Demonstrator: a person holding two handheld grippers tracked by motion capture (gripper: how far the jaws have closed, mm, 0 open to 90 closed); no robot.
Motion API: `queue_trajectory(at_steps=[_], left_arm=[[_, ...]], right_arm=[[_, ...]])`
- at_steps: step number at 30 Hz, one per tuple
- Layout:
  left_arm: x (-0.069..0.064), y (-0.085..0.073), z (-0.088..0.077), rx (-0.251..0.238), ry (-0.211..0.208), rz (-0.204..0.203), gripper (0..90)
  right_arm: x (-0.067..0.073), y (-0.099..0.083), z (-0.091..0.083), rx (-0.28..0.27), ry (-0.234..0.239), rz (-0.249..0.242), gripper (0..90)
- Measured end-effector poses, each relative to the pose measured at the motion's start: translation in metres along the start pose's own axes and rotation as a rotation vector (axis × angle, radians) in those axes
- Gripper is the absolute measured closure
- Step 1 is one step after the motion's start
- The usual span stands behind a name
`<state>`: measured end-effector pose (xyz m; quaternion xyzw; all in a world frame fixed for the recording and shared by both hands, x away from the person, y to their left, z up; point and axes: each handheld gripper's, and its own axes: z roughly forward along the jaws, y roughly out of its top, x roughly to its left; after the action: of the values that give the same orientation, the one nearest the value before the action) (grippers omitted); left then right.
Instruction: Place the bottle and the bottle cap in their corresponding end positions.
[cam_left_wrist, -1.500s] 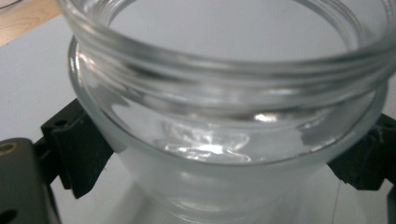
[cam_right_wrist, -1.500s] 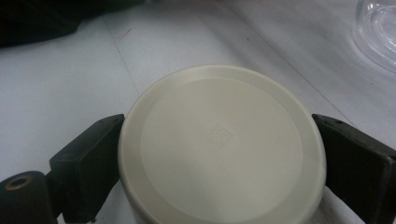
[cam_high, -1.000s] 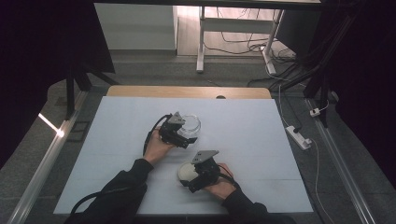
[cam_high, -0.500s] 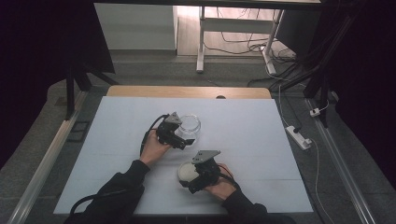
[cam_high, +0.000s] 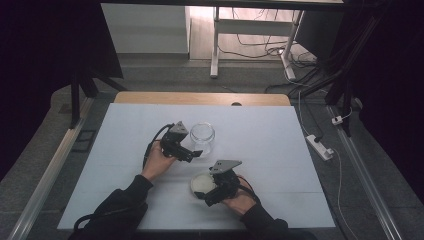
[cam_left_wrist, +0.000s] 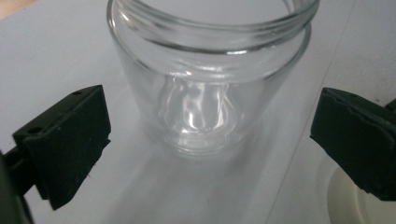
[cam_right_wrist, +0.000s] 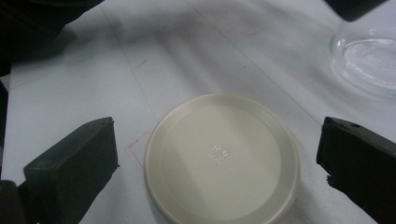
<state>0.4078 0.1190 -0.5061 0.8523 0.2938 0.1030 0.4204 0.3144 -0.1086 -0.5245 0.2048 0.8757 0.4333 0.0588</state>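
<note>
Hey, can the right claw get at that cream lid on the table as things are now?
Probably yes. The right claw is open, its jaws standing either side of the cream lid, which lies flat on the table with nothing on it. The glass jar stands apart, off to one side.

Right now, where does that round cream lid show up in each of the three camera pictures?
High view: the cream lid lies flat on the white table, near the bottom centre, at the right hand-held gripper.
Left gripper view: a sliver of the lid sits at the bottom right corner.
Right gripper view: the lid lies at centre, between the open jaws.
Shared landmark: the glass jar.
</note>
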Motion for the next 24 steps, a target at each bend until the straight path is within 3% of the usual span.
queue_trajectory(at_steps=[16,24], left_arm=[[-0.013,-0.016,-0.039,-0.028,-0.030,-0.028,0.0],[-0.024,-0.026,-0.058,-0.045,-0.047,-0.045,0.0]], right_arm=[[-0.003,0.000,-0.021,-0.044,-0.017,0.019,0.0],[-0.008,-0.002,-0.031,-0.034,-0.041,0.024,0.0]])
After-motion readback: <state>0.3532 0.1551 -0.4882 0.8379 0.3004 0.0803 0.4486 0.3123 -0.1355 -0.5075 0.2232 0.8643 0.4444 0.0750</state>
